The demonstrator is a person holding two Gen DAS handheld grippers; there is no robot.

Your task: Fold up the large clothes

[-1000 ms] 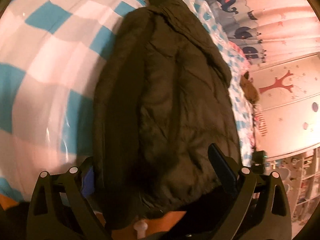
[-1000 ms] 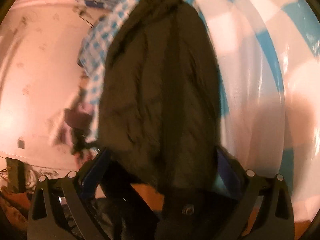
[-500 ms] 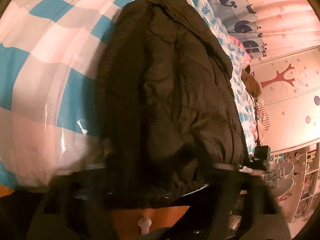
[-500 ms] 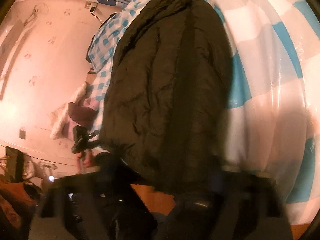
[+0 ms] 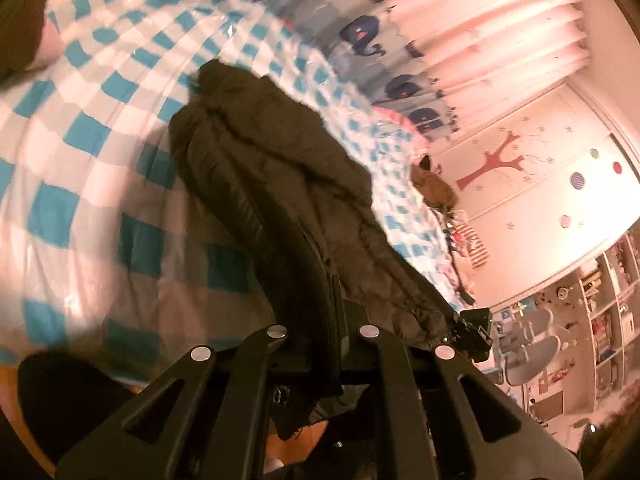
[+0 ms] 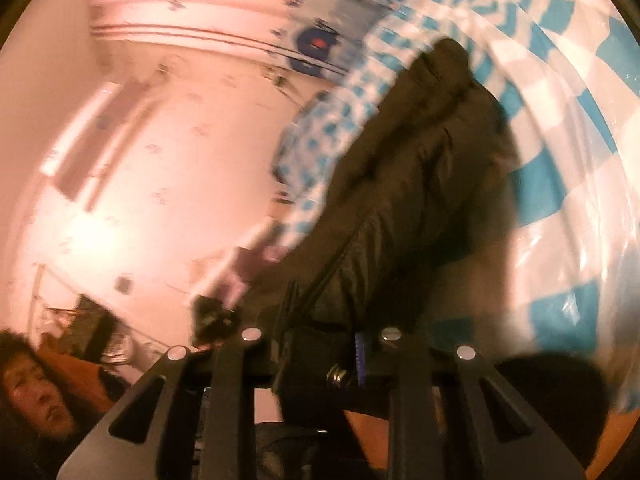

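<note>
A dark puffy jacket [image 5: 280,184] lies lengthwise on the bed with its collar at the far end; it also shows in the right wrist view [image 6: 412,188]. My left gripper [image 5: 322,328] is shut on the jacket's near hem and lifts it off the bed. My right gripper [image 6: 316,332] is shut on the same hem at another spot, also raised. The jacket's near end hangs between the two grippers, and its underside is hidden.
The bed has a blue and white checked cover [image 5: 80,152] under clear plastic. A whale-print curtain [image 5: 380,36] hangs behind. A wardrobe with a red tree [image 5: 520,168] and shelves [image 5: 600,312] stand right. A brown soft toy [image 5: 434,188] lies at the bed's edge.
Both grippers have closed on the jacket's near hem and risen, lifting that end off the bed. The views have tilted and pulled back.
</note>
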